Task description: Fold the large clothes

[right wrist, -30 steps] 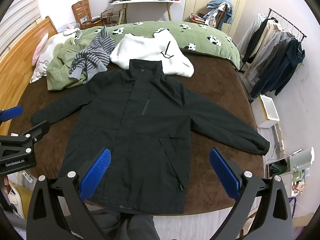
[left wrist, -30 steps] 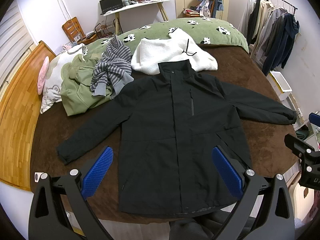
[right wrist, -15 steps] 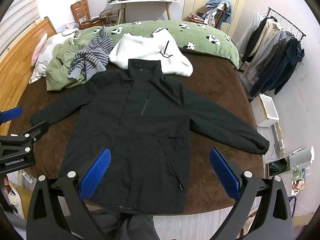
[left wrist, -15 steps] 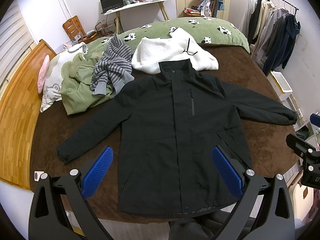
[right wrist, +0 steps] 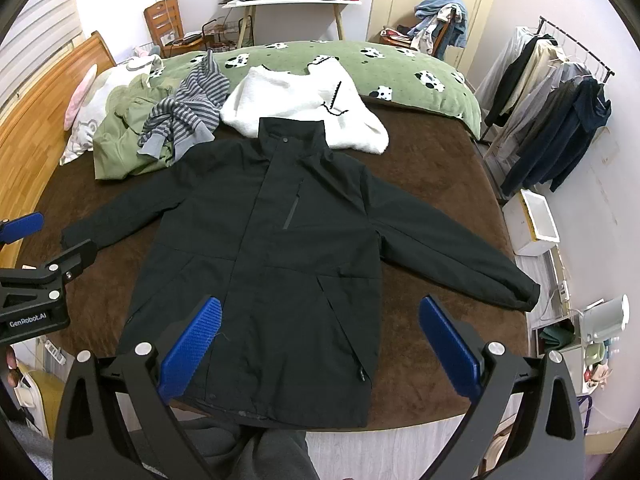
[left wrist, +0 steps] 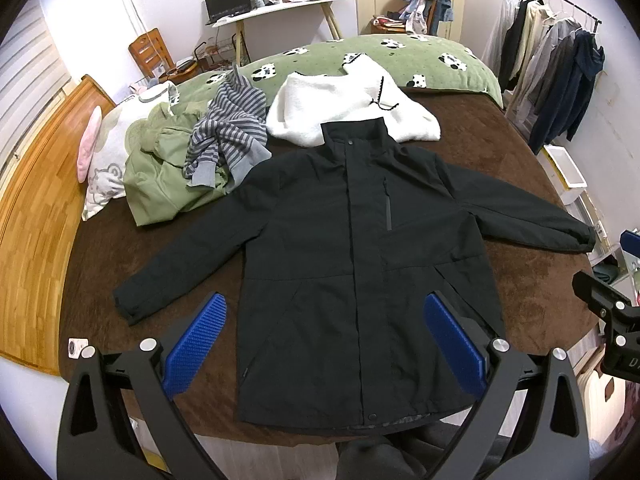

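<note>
Black jacket [left wrist: 352, 264] spread flat on the brown bed [left wrist: 120, 264] — both grippers held above its hem.

Left view: left gripper [left wrist: 324, 344] jaws wide apart, empty, striped top [left wrist: 224, 136] beyond. Right view: right gripper [right wrist: 320, 344] likewise gaping — jacket [right wrist: 272, 256] face up, sleeves out.

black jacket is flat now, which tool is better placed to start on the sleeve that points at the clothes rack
Probably the right tool: it is open, empty, and on that side of the black jacket, nearer that sleeve. The left tool would have to cross over.
</note>
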